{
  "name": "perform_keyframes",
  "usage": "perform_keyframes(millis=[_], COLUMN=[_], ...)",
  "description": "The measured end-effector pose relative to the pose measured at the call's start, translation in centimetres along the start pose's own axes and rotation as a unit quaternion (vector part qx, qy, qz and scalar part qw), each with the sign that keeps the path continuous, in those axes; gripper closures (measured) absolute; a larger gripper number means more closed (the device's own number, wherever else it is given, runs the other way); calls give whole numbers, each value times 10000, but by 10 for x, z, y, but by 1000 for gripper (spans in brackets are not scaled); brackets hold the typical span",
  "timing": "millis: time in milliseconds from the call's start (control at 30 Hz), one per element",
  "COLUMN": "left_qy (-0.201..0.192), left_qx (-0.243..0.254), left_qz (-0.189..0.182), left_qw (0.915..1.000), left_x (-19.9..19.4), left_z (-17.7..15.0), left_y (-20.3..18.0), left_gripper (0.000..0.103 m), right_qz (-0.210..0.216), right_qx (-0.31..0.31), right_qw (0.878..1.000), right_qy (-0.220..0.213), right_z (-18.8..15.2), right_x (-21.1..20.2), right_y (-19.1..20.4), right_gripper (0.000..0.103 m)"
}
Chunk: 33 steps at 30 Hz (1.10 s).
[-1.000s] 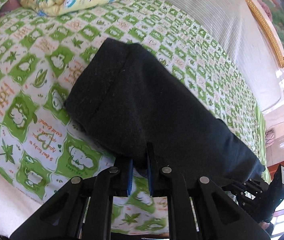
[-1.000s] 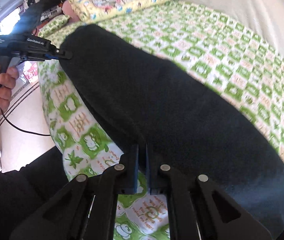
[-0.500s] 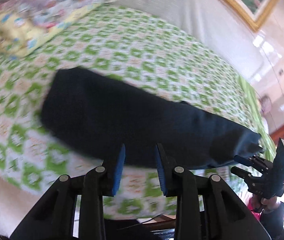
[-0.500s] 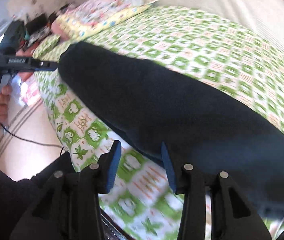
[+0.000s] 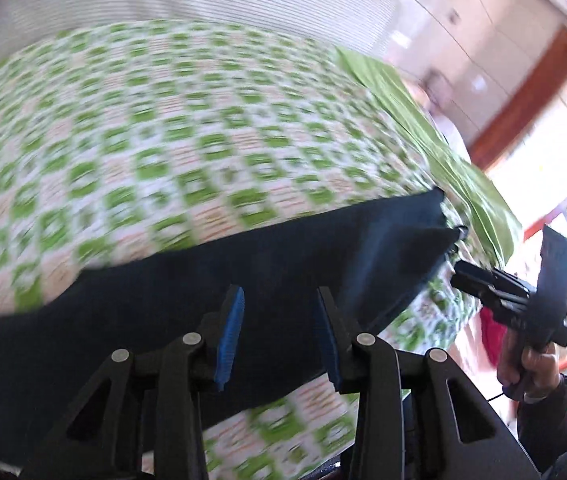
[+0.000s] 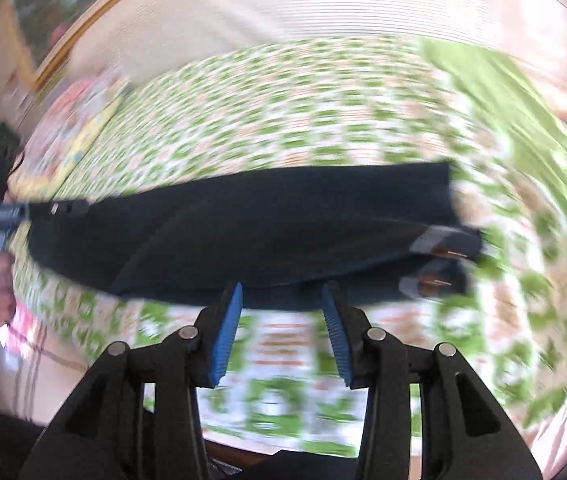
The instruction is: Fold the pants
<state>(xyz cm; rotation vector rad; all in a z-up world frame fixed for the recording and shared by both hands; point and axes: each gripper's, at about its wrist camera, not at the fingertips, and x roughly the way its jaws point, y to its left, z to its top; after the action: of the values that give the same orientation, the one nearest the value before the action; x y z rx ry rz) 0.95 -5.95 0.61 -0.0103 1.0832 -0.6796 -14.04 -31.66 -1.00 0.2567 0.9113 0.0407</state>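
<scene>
Both tongs, left gripper (image 5: 277, 336) and right gripper (image 6: 281, 332), are hanging apart, empty; pants (image 6: 251, 232) are lying lengthwise-folded on the bedspread (image 6: 283, 96), and I'm judging crosswise folds remain.

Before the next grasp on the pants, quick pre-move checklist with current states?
1. Left gripper open, nothing between the fingers: ok.
2. Right gripper open, nothing between the fingers: ok.
3. Pants lie as one long dark strip on the green patterned bedspread, not bunched: ok.
4. Near long edge of the pants within view of both grippers: ok.
5. Layers at the right end line up: not ok, two ends with grey patches sit offset from each other.
6. Images sharp enough to pick an exact grasp point: not ok, both views are motion-blurred.
</scene>
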Motion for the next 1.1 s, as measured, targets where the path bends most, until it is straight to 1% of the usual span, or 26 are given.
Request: perform_keyframes(millis=[100, 133, 233, 367, 433, 500, 600, 667, 700, 733, 767, 900, 933, 967, 1000, 1033, 1067, 1100], left_qy=[155, 187, 315, 545, 663, 797, 948, 1066, 1109, 1159, 1204, 1420, 1492, 1567, 1656, 1744, 1797, 1835], left_qx=[294, 412, 772, 1226, 1406, 1550, 1710, 1786, 1843, 1910, 1970, 2276, 2368, 2430, 2487, 2552, 2610, 2675], left_qz=[-139, -162, -173, -138, -138, -194, -192, -214, -242, -248, -251, -328, -354, -362, -340, -309, -291, -278], left_qw=[9994, 9988, 9964, 9909, 9877, 9845, 9805, 9779, 9763, 9744, 9727, 9628, 9594, 9566, 9537, 9505, 9480, 9455], left_x=[20, 26, 45, 71, 83, 97, 112, 120, 123, 126, 129, 148, 155, 162, 170, 179, 184, 191], left_z=[21, 27, 44, 66, 75, 85, 95, 101, 103, 105, 106, 107, 107, 106, 106, 105, 104, 103], left_y=[-28, -37, -60, -85, -94, -103, -113, -120, -123, -127, -130, -149, -154, -159, -164, -168, -172, -177], left_gripper=[66, 66, 65, 61, 61, 61, 61, 61, 61, 61, 61, 56, 55, 55, 55, 55, 55, 55], right_qz=[-140, -99, -29, 124, 236, 354, 385, 544, 602, 654, 678, 813, 815, 779, 671, 574, 594, 632], right_qx=[720, 953, 1364, 1700, 1882, 2060, 2349, 2559, 2592, 2577, 2559, 2670, 2676, 2595, 2509, 2510, 2590, 2686], right_qw=[9973, 9954, 9905, 9851, 9813, 9772, 9708, 9645, 9631, 9629, 9632, 9596, 9597, 9624, 9656, 9663, 9640, 9611], right_qy=[-33, -82, -141, -207, -316, -365, -284, -362, -400, -466, -459, -353, -261, -166, -95, -76, -70, -63], right_z=[1, 0, -1, 0, 1, 2, 3, 3, 3, 4, 3, -10, -14, -15, -16, -18, -19, -20], right_x=[-3, -4, -1, 5, 7, 11, 23, 27, 28, 26, 24, 10, 10, 13, 14, 14, 13, 13], right_y=[-31, -41, -56, -68, -73, -77, -85, -91, -92, -93, -94, -101, -103, -103, -103, -103, -104, -105], right_gripper=[60, 60, 60, 60, 60, 60, 60, 61, 79, 94, 97, 97, 97, 96, 91, 89, 86, 79])
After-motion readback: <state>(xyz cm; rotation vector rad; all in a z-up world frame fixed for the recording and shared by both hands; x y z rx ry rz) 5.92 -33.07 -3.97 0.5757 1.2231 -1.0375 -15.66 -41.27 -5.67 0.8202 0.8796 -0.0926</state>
